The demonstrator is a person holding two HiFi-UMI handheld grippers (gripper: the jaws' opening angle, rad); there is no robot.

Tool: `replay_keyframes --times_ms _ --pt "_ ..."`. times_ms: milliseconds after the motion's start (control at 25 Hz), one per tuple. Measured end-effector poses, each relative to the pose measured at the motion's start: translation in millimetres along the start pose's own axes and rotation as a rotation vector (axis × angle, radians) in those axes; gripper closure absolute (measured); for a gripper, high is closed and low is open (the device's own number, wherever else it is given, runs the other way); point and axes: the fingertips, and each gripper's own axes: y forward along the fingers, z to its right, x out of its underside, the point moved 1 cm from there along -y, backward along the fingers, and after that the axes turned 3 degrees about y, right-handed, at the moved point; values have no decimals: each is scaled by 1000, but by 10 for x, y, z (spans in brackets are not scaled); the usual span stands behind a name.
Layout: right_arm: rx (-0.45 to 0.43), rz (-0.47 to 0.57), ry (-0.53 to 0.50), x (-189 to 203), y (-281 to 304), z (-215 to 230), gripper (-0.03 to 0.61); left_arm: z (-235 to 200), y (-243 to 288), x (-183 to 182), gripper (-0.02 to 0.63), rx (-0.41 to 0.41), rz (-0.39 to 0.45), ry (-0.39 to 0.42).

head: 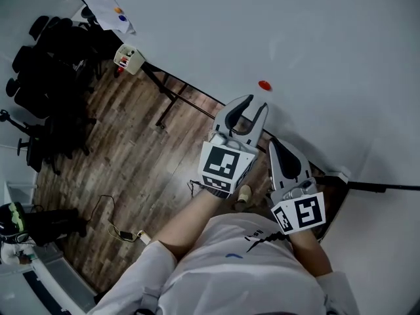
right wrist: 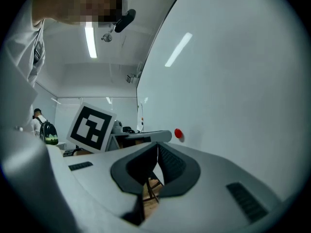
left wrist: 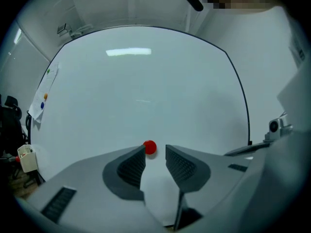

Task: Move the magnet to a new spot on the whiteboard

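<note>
A small round red magnet (head: 264, 84) sticks to the whiteboard (head: 315, 51). My left gripper (head: 256, 103) points at it from just below, open, with nothing between its fingers. In the left gripper view the magnet (left wrist: 149, 147) sits on the board just beyond the left gripper (left wrist: 155, 152), near the left fingertip and apart from both pads. My right gripper (head: 273, 143) hangs lower and to the right, shut and empty. The right gripper view shows the right gripper (right wrist: 158, 145) with its jaws closed, and the magnet (right wrist: 178, 134) is up on the board to their right.
Black office chairs (head: 52, 58) crowd the wooden floor at left. A small holder with markers (head: 129, 59) and a sheet with coloured magnets (head: 105, 2) sit at the board's far end. Stand legs (head: 164, 104) and cables (head: 121, 231) lie on the floor.
</note>
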Motion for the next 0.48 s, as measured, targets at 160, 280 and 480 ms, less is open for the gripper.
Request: replay_keyframes --times_ms 160,280,480 --pt "-2 -5 -9 -40 38 -7 563 -70 133 -9 492 -21 10 27" --pt "7 -3 -9 -81 73 71 563 -77 247 -8 489 -29 6 51" --pt "6 -13 1 -56 104 183 563 -87 347 38 480 -51 -3 70"
